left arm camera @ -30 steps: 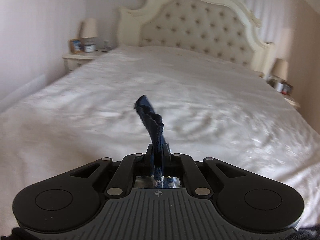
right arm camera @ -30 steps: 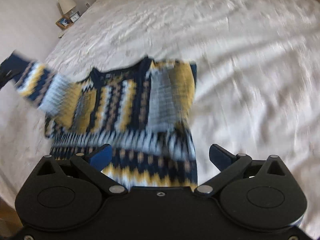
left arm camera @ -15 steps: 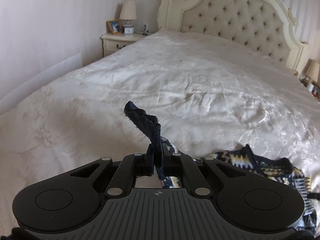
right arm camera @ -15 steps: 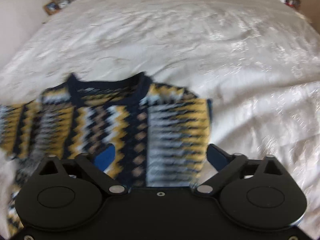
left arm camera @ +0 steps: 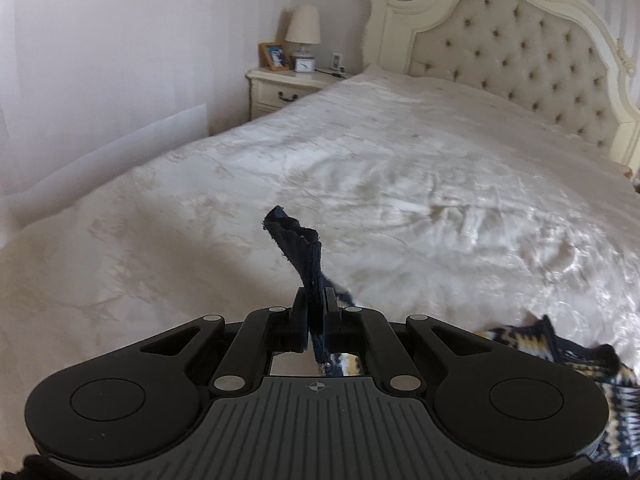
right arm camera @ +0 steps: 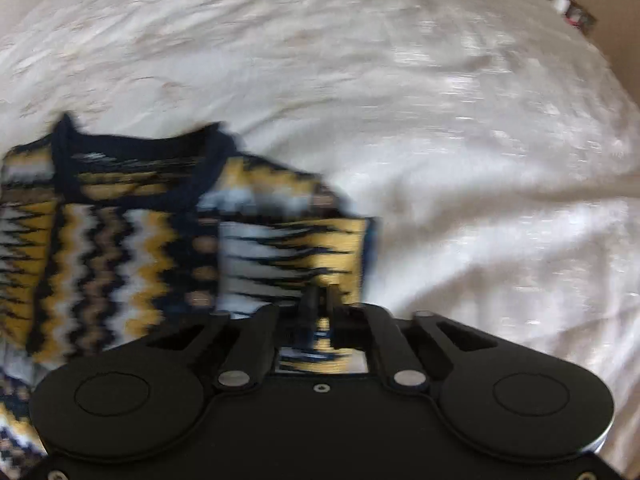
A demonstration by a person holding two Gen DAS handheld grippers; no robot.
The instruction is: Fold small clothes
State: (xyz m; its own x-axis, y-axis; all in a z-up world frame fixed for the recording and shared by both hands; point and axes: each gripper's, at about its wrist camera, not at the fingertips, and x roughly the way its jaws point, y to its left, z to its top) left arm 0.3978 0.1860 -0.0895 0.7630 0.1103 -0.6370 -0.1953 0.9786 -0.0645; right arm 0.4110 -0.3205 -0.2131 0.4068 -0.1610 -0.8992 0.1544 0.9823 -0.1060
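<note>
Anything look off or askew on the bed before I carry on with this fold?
Nothing damaged or spilled. The sweater lies on the bedspread with one sleeve folded across its front. The left gripper pinches a dark cuff that sticks up crumpled; the right gripper is shut on the folded sleeve. The right view is blurred.

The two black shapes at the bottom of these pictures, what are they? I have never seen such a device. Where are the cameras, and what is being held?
They are hand-held two-finger grippers, each with a camera looking forward along its fingers. In the left view, the left gripper is shut on a dark navy knit edge of the sweater. In the right view, the right gripper is shut on a folded sleeve of the same zigzag-patterned sweater, which lies on the white bed. A nightstand stands beside the headboard.
</note>
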